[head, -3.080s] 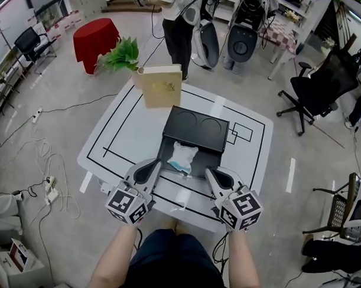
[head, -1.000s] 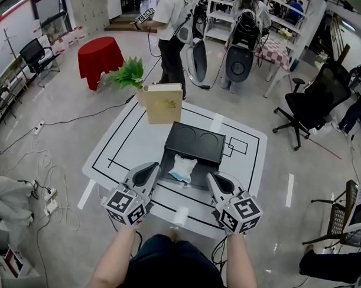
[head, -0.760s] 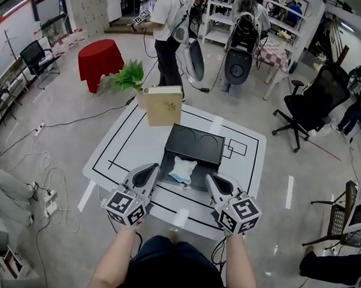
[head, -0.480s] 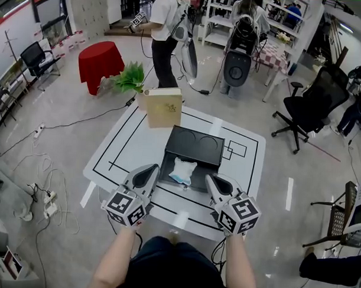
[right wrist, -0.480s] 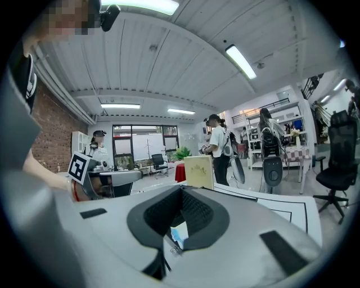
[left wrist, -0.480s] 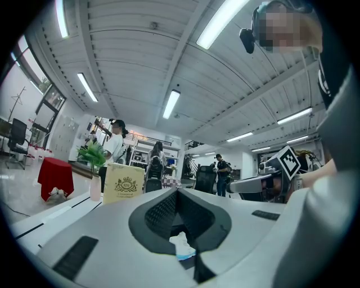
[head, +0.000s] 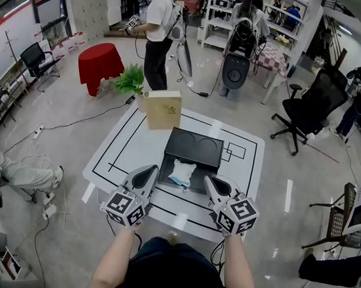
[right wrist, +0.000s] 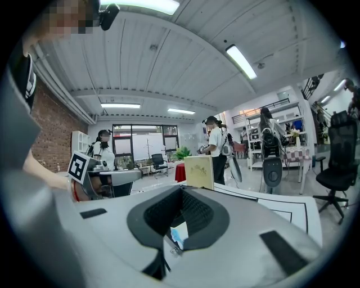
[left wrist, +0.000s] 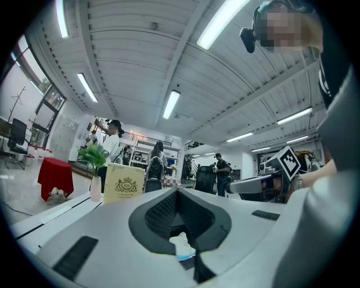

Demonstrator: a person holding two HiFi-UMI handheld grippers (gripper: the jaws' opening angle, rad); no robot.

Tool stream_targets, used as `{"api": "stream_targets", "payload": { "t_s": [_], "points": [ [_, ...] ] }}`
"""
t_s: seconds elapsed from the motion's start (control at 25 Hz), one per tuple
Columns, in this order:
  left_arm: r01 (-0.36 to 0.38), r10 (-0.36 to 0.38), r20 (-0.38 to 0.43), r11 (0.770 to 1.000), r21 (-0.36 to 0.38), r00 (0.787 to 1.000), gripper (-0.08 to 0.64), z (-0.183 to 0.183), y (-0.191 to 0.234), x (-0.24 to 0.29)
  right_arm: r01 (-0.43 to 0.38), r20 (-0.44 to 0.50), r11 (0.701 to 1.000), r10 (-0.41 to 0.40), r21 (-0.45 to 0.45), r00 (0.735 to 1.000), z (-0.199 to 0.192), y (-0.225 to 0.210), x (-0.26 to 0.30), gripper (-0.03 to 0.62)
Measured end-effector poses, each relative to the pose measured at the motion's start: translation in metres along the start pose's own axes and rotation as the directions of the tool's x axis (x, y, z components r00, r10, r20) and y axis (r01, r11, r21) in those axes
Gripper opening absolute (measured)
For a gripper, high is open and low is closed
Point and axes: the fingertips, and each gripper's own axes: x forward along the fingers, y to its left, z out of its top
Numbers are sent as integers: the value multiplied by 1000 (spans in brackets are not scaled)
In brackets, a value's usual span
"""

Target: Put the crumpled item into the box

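Observation:
On the white table the black box (head: 192, 148) stands open, its lid tipped back. A crumpled white item (head: 181, 172) with a blue edge lies inside the box's tray. My left gripper (head: 152, 168) hovers at the tray's near left corner and is shut with nothing in it. My right gripper (head: 208, 179) sits at the near right corner, also shut and empty. In the left gripper view the closed gripper (left wrist: 176, 191) frames the crumpled item (left wrist: 181, 246) just beyond it. The right gripper view shows that gripper (right wrist: 181, 189) closed, with the item (right wrist: 179, 235) glimpsed past it.
The white table (head: 130, 146) carries black taped lines. A cream gift box (head: 164, 110) stands upright at its far edge, a potted plant (head: 131, 78) behind it. A person (head: 155, 33) stands beyond, near a red-draped table (head: 99, 59). An office chair (head: 310, 106) is right; cables (head: 54, 208) left.
Both grippers stay shut in the same place by the box. The person in the background has walked left, and someone's leg has come into view at the left edge.

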Motion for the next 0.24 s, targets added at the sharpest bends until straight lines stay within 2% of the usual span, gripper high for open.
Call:
{"api": "stream_targets", "payload": {
  "t_s": [0.24],
  "points": [
    [-2, 2, -3, 1000, -3, 1000, -8, -1, 1, -1, 1, -5, 1000, -1, 0, 1000, -1, 1, 1, 3]
  ]
}}
